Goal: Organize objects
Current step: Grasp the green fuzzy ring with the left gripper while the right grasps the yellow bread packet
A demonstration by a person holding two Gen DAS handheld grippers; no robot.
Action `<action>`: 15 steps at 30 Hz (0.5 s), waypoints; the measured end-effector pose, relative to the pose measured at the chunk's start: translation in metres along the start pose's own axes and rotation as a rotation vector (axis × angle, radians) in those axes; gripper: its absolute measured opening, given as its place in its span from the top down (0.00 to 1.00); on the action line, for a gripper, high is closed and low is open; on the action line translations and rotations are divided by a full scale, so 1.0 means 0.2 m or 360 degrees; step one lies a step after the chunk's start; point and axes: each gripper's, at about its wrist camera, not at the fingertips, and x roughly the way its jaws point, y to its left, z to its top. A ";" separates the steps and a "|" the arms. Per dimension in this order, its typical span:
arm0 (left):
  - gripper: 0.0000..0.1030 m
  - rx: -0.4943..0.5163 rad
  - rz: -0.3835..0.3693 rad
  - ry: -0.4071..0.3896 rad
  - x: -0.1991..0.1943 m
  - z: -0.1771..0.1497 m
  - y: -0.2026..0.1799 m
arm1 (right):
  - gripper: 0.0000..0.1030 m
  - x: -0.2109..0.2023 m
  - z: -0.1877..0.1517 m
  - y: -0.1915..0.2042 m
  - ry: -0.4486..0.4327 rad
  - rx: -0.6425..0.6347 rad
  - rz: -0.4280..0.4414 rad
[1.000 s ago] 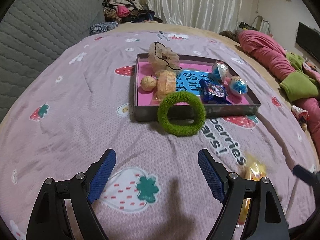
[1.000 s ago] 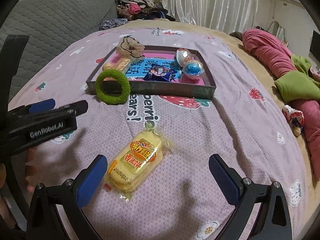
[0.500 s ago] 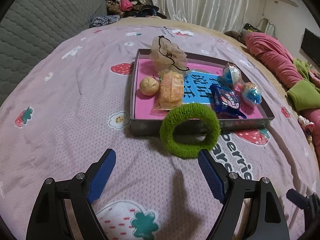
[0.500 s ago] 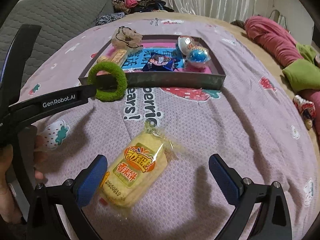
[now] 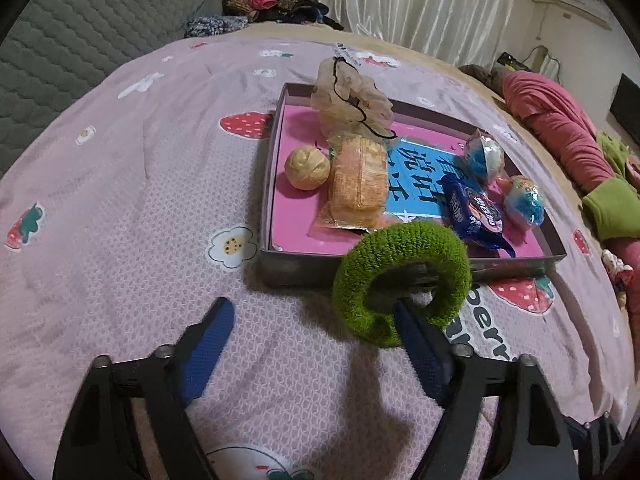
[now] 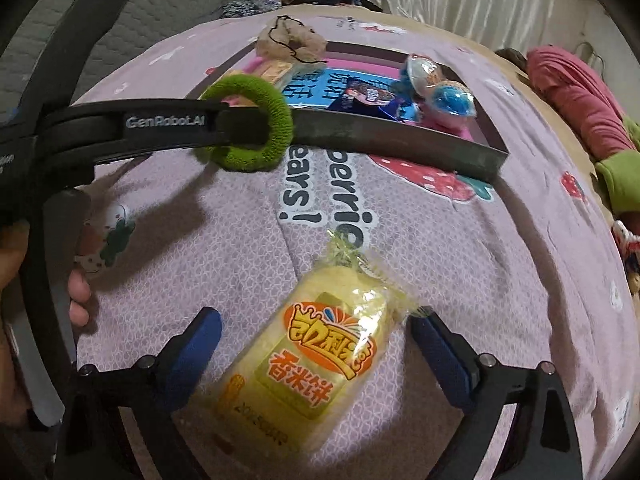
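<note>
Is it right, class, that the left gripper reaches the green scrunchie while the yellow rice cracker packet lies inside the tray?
Not quite. The right wrist view shows the yellow rice cracker packet on the bedspread, outside the tray. The left gripper does reach the green scrunchie.

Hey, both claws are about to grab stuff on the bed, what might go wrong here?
The left claw is wide open with only its right finger at the fuzzy green ring, so closing may catch one edge or push the ring along the grey tray wall.

The right claw straddles the yellow plastic-wrapped rice cracker packet, which lies diagonally. It may twist or slip, and a hard squeeze might crush it.
</note>
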 end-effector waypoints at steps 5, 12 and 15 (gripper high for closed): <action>0.75 0.0017 -0.0027 0.0067 0.05 0.01 -0.04 | 0.26 0.00 0.02 -0.01 -0.0031 -0.0065 0.0027; 0.89 0.0024 -0.0154 0.0063 0.05 0.03 -0.07 | 0.61 -0.03 0.04 -0.02 -0.0133 -0.0112 0.0066; 0.90 0.0015 -0.0214 0.0067 0.06 0.04 -0.06 | 0.61 -0.04 0.04 -0.05 -0.0150 -0.0088 0.0109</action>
